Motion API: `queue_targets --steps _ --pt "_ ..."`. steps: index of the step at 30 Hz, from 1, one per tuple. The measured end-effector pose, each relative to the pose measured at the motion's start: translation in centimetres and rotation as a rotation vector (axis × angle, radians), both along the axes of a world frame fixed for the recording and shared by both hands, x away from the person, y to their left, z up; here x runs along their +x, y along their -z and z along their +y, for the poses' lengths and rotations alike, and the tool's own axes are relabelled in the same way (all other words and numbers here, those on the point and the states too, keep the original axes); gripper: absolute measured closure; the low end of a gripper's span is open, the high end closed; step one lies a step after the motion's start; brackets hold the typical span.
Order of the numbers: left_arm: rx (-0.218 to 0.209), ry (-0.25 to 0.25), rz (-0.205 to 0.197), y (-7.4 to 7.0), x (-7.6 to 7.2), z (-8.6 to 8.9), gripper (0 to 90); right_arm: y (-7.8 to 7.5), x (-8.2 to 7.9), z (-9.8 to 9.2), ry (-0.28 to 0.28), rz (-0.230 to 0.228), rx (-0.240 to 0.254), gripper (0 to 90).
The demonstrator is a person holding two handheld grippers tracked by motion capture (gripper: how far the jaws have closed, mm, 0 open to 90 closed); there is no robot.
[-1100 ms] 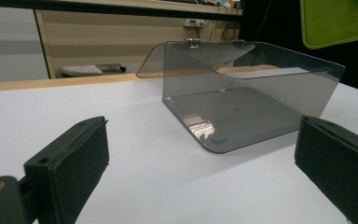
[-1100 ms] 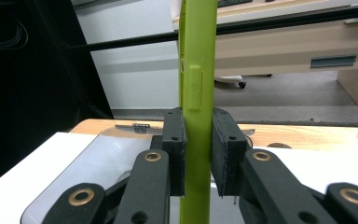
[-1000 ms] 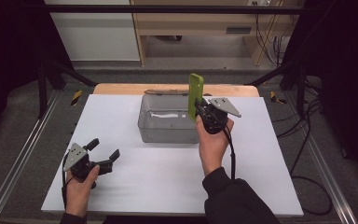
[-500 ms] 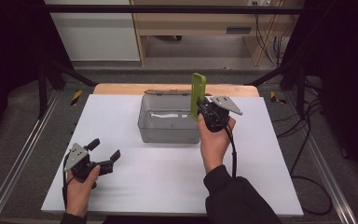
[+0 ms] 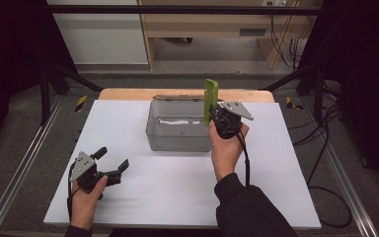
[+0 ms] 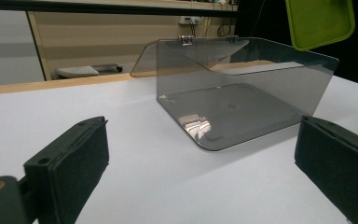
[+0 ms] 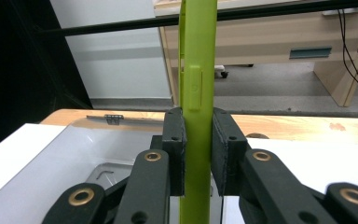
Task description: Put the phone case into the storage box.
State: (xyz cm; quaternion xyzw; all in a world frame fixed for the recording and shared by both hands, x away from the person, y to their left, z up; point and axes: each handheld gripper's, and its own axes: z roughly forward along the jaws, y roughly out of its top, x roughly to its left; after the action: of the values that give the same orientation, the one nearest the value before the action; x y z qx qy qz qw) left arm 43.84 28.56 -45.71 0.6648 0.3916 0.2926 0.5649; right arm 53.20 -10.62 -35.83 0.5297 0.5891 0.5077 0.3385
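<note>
A lime-green phone case (image 5: 210,100) stands upright and edge-on, held over the right end of a smoky clear plastic box (image 5: 178,127) whose lid lies open behind it. My right gripper (image 5: 216,119) is shut on the case; in the right gripper view both pads press its sides (image 7: 197,154) and the case (image 7: 197,70) rises above them. My left gripper (image 5: 112,160) rests near the table's front left, open, with nothing between its jaws. The left gripper view shows the box (image 6: 242,88) ahead and the case's lower corner (image 6: 319,21) above it.
The box sits at the back middle of a white tabletop (image 5: 143,187) with a wooden strip (image 5: 128,94) along its far edge. A small hex key (image 7: 103,174) lies inside the box. Metal rails (image 5: 24,163) run along both sides, and cables (image 5: 325,143) trail on the floor at right.
The right hand has shifted very slightly with the case still gripped; the left gripper has stayed in place.
</note>
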Motion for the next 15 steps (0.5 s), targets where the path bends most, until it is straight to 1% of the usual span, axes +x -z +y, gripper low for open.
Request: queue_targets --steps 5,15 --pt "0.002 0.001 0.0 0.0 0.0 -0.04 2.7 0.19 0.19 0.07 0.01 0.006 -0.015 77.5" --pt "0.003 0.0 0.001 0.0 0.0 -0.05 2.7 0.67 0.55 -0.01 0.02 0.023 -0.019 77.5"
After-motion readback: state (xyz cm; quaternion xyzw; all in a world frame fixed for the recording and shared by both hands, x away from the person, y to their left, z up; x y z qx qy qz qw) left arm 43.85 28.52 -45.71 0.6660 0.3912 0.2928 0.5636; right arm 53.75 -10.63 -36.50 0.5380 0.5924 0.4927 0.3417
